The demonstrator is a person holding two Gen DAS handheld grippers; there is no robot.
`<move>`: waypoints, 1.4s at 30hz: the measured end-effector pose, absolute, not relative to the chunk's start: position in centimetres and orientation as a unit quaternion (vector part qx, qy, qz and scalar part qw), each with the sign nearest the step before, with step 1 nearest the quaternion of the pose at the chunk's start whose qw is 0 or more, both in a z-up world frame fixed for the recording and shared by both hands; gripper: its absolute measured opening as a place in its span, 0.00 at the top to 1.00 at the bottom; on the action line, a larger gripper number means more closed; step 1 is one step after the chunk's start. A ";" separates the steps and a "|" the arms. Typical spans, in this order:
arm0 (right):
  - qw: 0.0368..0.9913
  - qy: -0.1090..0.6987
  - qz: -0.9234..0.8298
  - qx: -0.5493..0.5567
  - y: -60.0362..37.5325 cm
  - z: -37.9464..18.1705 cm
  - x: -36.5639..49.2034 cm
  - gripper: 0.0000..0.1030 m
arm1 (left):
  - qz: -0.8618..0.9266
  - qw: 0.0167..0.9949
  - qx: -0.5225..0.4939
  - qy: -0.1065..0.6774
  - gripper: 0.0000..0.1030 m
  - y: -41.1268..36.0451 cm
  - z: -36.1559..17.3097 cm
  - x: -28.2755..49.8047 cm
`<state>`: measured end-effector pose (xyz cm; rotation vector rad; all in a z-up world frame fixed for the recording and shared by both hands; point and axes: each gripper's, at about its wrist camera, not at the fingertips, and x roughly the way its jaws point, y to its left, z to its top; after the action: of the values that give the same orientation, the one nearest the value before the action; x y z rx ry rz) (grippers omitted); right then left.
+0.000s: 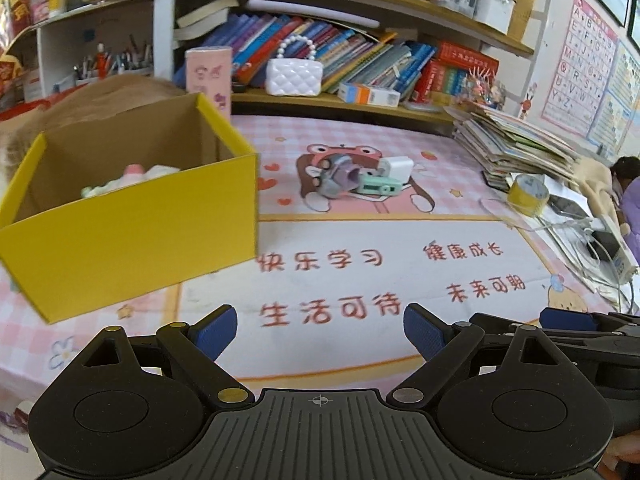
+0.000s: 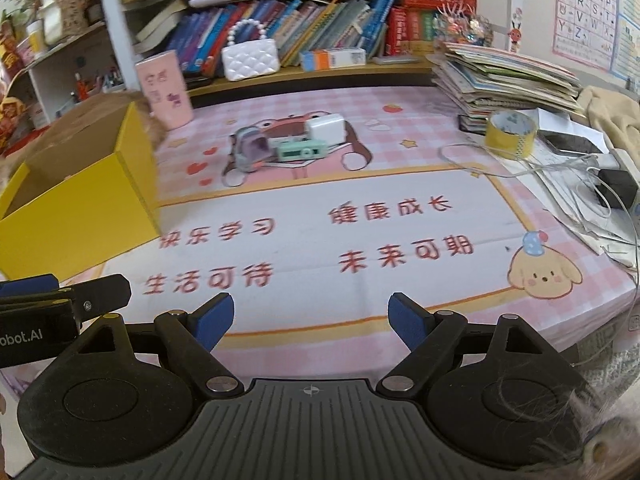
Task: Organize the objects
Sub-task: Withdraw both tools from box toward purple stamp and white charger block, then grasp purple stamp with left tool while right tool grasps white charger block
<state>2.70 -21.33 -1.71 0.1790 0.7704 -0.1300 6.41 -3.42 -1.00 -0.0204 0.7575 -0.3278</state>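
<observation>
Bright even light, fisheye-bent edges, slight blur.

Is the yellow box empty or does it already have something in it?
Not empty. The left wrist view shows a pale pink, white and green item lying inside the open yellow box.

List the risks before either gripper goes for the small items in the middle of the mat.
1. The white charger, mint toy camera and purple toy sit bunched and touching; grabbing one may knock another.
2. Loose white cables trail by the tape roll on the right and could snag the right gripper.
</observation>
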 end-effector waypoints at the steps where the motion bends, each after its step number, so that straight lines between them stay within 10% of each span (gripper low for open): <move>1: 0.920 0.376 -0.062 0.087 -21.7 -1.7 3.0 0.19 | -0.158 0.916 -0.010 0.369 0.10 -3.9 -1.0 6.8; 42: 0.934 0.346 0.086 0.015 -32.1 -3.2 24.7 0.19 | -0.019 0.935 -0.035 0.353 0.12 -14.3 -1.0 23.7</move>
<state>24.73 -32.11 -3.18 0.0300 0.7069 0.1762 23.74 -14.35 -0.97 -0.0707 0.7219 -0.0386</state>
